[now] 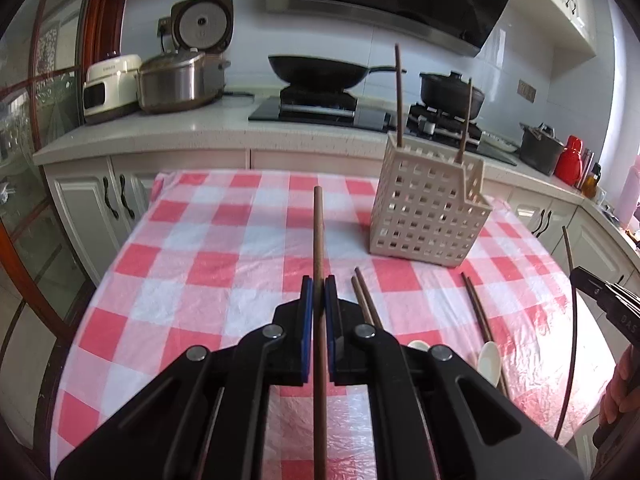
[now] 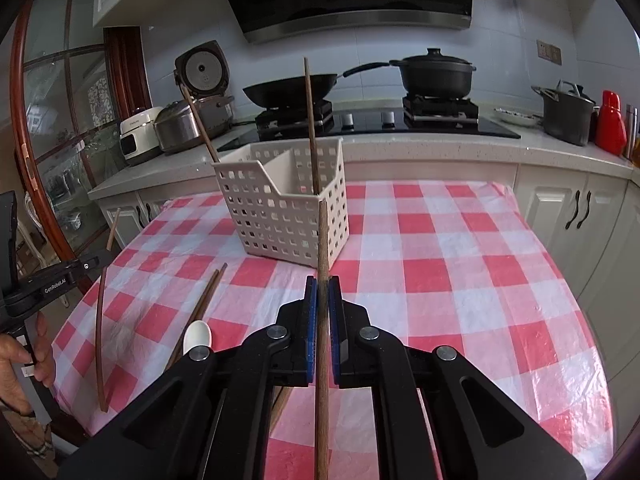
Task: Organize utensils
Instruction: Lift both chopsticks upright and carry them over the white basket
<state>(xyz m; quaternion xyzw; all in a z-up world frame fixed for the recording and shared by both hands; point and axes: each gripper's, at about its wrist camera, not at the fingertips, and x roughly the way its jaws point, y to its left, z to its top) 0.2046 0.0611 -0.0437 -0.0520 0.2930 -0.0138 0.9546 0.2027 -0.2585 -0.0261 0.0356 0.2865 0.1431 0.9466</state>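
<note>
Table: checked cloth (image 1: 224,240), white basket (image 1: 428,216) on it.
Left gripper (image 1: 319,284): clamps a chopstick (image 1: 319,232), short of basket.
Right gripper (image 2: 323,284): pinches another chopstick (image 2: 323,236) before basket.

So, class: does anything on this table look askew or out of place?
Nothing is spilled or broken. The two chopsticks in the white basket lean apart at opposite ends rather than standing together. Loose chopsticks and a white spoon lie unsorted on the checked cloth. Each gripper, left and right, clamps one chopstick.
</note>
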